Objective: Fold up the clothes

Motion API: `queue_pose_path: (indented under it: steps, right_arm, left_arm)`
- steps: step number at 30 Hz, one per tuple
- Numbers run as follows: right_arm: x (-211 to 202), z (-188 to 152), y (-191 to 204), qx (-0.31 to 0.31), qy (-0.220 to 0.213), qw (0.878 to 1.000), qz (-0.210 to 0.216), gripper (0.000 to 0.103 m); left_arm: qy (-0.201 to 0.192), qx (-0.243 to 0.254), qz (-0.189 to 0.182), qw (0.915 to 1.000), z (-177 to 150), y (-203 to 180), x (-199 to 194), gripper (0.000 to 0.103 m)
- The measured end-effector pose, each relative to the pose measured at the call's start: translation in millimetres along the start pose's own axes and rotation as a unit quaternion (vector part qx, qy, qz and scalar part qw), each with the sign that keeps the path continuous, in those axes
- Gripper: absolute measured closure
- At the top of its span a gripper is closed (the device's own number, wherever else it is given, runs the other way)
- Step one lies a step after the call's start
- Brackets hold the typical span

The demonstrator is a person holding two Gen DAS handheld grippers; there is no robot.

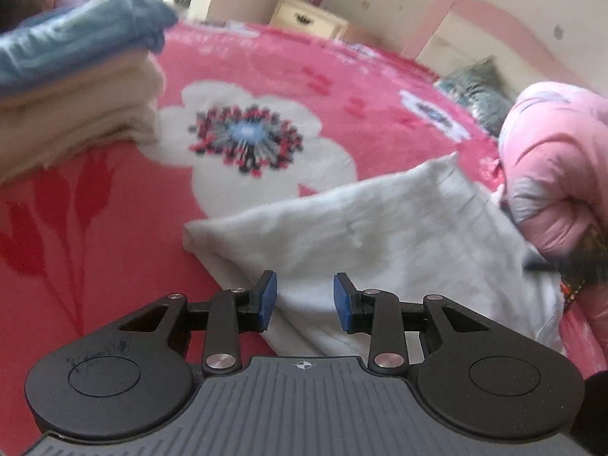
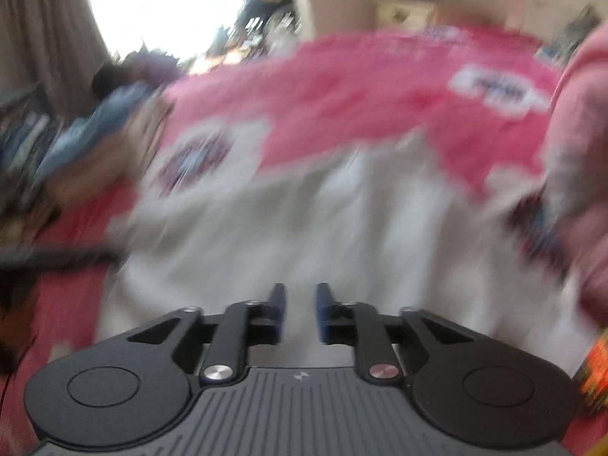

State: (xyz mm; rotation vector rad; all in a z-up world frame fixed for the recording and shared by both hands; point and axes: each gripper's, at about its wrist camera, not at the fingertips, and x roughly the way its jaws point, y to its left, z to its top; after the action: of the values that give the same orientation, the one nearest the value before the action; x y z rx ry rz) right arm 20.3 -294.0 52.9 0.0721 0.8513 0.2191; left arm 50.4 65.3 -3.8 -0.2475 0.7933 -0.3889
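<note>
A white garment [image 1: 380, 235] lies partly folded on the pink flowered blanket [image 1: 266, 76]. My left gripper [image 1: 304, 300] is open just above its near edge, the cloth showing between the blue pads. In the blurred right wrist view the same white garment [image 2: 323, 220] spreads ahead. My right gripper [image 2: 300, 313] is open above its near edge with nothing between the pads. A stack of folded clothes, blue [image 1: 76, 38] on cream [image 1: 76, 114], sits at the far left; it also shows in the right wrist view [image 2: 83, 140].
A pink bundle of clothing [image 1: 562, 174] lies at the right, also in the right wrist view [image 2: 581, 152]. A grey pillow [image 1: 478, 91] rests by the pink headboard [image 1: 475, 19]. A cream nightstand [image 1: 307, 15] stands behind the bed. A dark bar [image 2: 57, 256] crosses at left.
</note>
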Motion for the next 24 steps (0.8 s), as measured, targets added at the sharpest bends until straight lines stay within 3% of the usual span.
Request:
queue_pose_path:
  steps: [5,7,9,11,13,14,15,18,24]
  right_arm:
    - [57.7,79.9,-62.3,0.100,-0.016,0.995,-0.023,0.061]
    - [91.0,97.5,-82.1,0.136,0.003,0.991,-0.014,0.059]
    - [123.6,109.5,-100.1,0.168,0.033,0.985,-0.015,0.049]
    - [149.4,114.1,-109.0,0.182,0.067,0.981,-0.018,0.049]
    - [163.4,110.2,-110.8,0.183,0.091,0.979,-0.024,0.061]
    - [166.5,107.2,-109.3,0.179,0.096,0.979,-0.028,0.085]
    - [165.9,105.0,-106.2,0.173,0.093,0.980,-0.035,0.095]
    - [154.5,102.1,-106.3,0.173,0.053,0.982,-0.056,0.098]
    - [156.0,85.5,-127.5,0.238,0.014,0.970,-0.038,0.095]
  left_arm:
    - [-0.050,-0.001,-0.019,0.9986,21.6,1.1,-11.3,0.068]
    - [-0.037,0.000,0.002,0.9993,30.3,2.8,7.0,0.068]
    - [-0.018,0.007,0.032,0.9993,32.8,5.9,29.0,0.068]
    - [0.002,0.006,0.057,0.9983,28.0,10.9,45.4,0.069]
    - [0.005,0.014,0.067,0.9976,20.8,11.9,51.5,0.069]
    - [0.001,0.023,0.071,0.9972,17.2,10.3,51.6,0.069]
    - [-0.004,0.032,0.075,0.9967,14.1,8.4,50.0,0.069]
    - [-0.010,0.040,0.085,0.9955,8.8,6.2,47.6,0.068]
    - [-0.015,0.024,0.082,0.9963,8.0,11.2,46.5,0.069]
